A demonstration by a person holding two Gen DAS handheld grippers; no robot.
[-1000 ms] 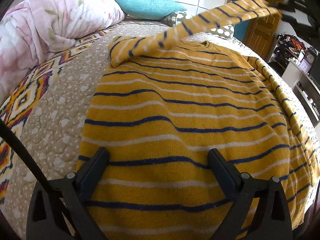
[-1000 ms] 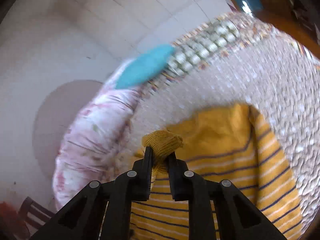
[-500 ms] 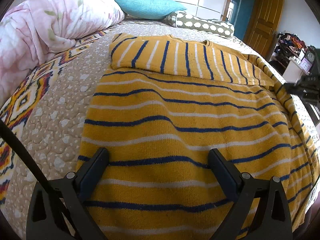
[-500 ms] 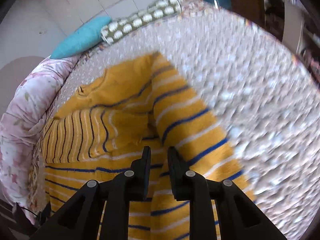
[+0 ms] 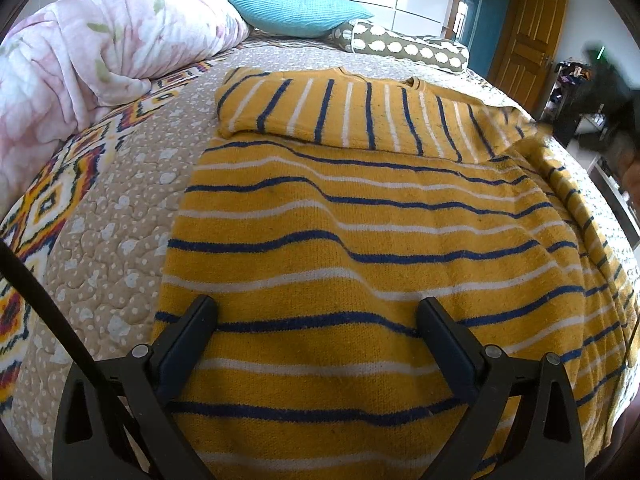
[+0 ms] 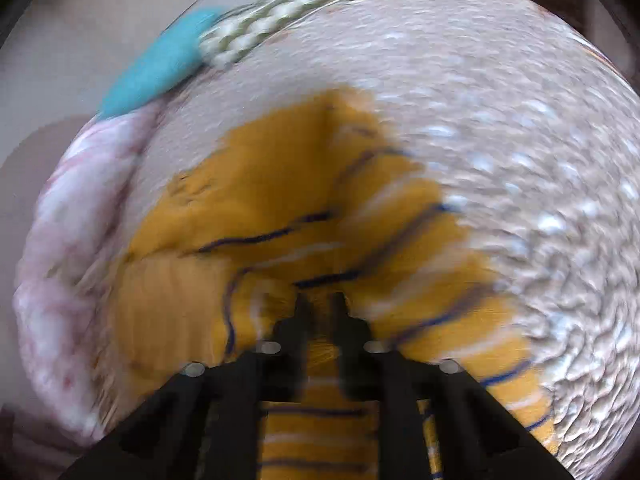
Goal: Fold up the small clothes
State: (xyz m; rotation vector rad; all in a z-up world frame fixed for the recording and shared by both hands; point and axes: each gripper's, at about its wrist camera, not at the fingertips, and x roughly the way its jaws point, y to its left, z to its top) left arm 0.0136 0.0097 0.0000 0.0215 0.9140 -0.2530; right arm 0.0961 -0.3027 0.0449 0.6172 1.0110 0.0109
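Note:
A yellow sweater (image 5: 360,220) with navy and white stripes lies flat on the bed. One sleeve (image 5: 340,112) lies folded across its chest. My left gripper (image 5: 316,320) is open and empty, its fingers spread wide just over the sweater's hem. The right wrist view is blurred. There my right gripper (image 6: 320,304) hovers over the sweater (image 6: 280,208) near its right shoulder, jaws a narrow gap apart, with nothing seen between them. The right gripper shows as a dark blur at the far right of the left wrist view (image 5: 612,96).
The bed has a beige quilted cover (image 5: 120,200). A pink floral duvet (image 5: 80,60), a teal pillow (image 5: 296,12) and a spotted bolster (image 5: 408,46) lie at the headboard end. A wooden door (image 5: 528,36) and cluttered furniture stand beyond the bed's right edge.
The right gripper carried the sleeve across the chest, let it go, and has drawn back to the sweater's right side. The left gripper has not moved.

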